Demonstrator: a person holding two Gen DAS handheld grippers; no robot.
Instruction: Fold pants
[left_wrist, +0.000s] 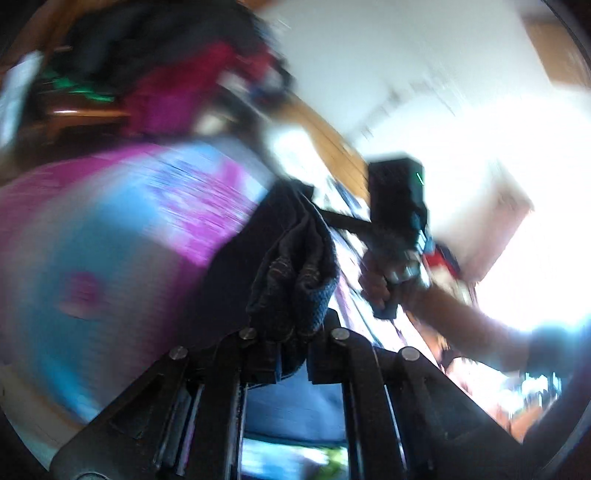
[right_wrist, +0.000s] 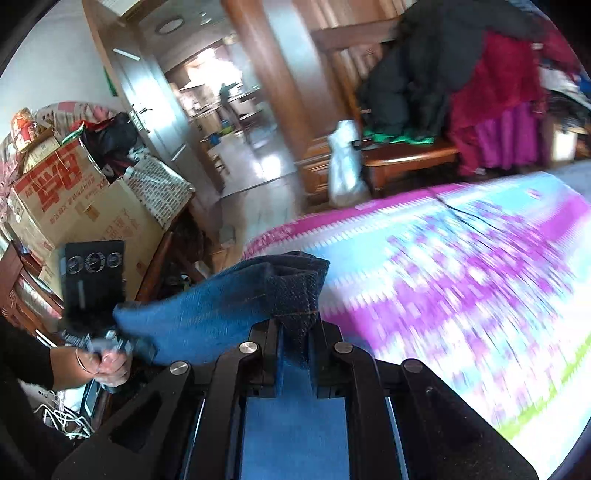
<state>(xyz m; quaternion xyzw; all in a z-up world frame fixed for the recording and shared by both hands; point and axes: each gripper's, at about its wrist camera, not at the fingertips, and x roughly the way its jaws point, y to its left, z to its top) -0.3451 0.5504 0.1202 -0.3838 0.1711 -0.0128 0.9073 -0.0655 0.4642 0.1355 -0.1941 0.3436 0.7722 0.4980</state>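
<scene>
1. Cluttered room with wooden doors and posts; bed (right_wrist: 480, 266) under a pink, blue and white patterned cover, badly smeared by motion in both views.
2. Behind the bed, a wooden bench (right_wrist: 410, 155) piled with dark and magenta clothes (right_wrist: 491, 92); beside it a white bag (right_wrist: 345, 170).
3. On the far side, stacked cardboard boxes (right_wrist: 74, 206) with red print.
4. Pants (right_wrist: 236, 314), blue denim, lifted off the bed and stretched in the air between the two grippers.
5. Right gripper (right_wrist: 295, 354) clamped tight on a bunched, stitched edge of the pants, cloth sticking up between the fingers.
6. Left gripper (left_wrist: 291, 354) likewise closed on a gathered fold of dark denim, hem stitching visible just above the fingers.
7. Seen from the right wrist: left hand (right_wrist: 107, 363) around its gripper handle, bracelet on the wrist, dark sleeve above.
8. Seen from the left wrist: right hand (left_wrist: 380, 284) gripping its handle, against a blown-out bright window.
</scene>
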